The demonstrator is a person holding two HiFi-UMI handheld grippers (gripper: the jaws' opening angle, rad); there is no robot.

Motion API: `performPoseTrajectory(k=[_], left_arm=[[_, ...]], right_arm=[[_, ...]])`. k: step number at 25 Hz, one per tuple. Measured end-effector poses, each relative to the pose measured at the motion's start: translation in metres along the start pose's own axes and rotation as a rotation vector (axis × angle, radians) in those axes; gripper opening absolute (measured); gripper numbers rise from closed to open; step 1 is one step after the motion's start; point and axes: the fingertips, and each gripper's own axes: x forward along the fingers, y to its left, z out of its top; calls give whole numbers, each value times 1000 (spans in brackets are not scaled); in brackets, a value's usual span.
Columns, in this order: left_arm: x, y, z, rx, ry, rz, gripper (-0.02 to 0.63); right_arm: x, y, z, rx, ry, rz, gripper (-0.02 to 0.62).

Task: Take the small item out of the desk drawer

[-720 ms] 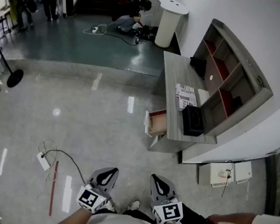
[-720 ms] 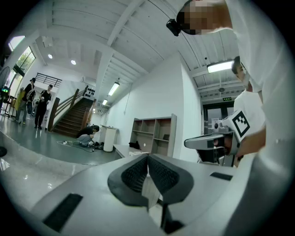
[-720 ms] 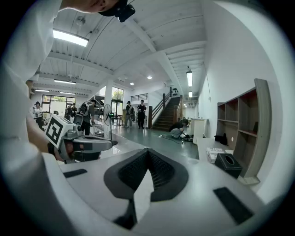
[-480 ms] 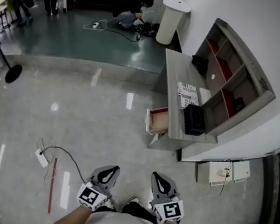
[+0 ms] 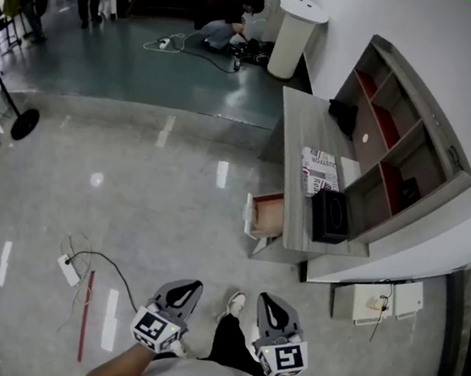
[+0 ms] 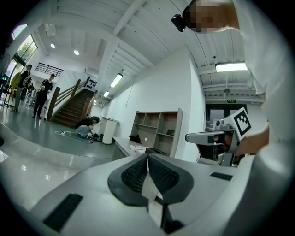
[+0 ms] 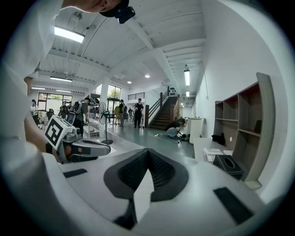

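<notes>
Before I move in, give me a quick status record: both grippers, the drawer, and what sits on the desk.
left gripper: jaws together, empty
right gripper: jaws together, empty
drawer: pulled open, at the near end of the desk, on its floor side
small item: cannot be made out in the drawer from the head view
desk top: black box with a hole in its top, printed paper just beyond it, shelf unit along the wall
position: both grippers well short of the desk, touching nothing
</notes>
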Motion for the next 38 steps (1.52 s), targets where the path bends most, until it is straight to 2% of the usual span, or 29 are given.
performPoseTrajectory(k=[3, 9, 15, 23, 29, 35, 38], left_arm=[[45, 7, -2, -6, 33, 19, 23], [171, 43, -3, -41, 79, 128, 23], [259, 65, 0, -75, 105, 216, 23], [310, 101, -39, -171, 198, 287, 23], [362, 147, -104, -243, 304, 262, 23], [408, 194, -170, -296, 442, 243, 26], [426, 210, -202, -334, 507, 216, 59]], right_arm=[[26, -48, -12, 21, 3, 1, 20], [98, -172, -33, 31, 27, 60, 20], [155, -245, -42, 18, 43, 154, 20], [198, -284, -49, 21, 93, 210, 20], [239, -291, -62, -26, 147, 220, 20], [275, -294, -78, -14, 205, 175, 20], [289, -296, -90, -10, 227, 156, 20]])
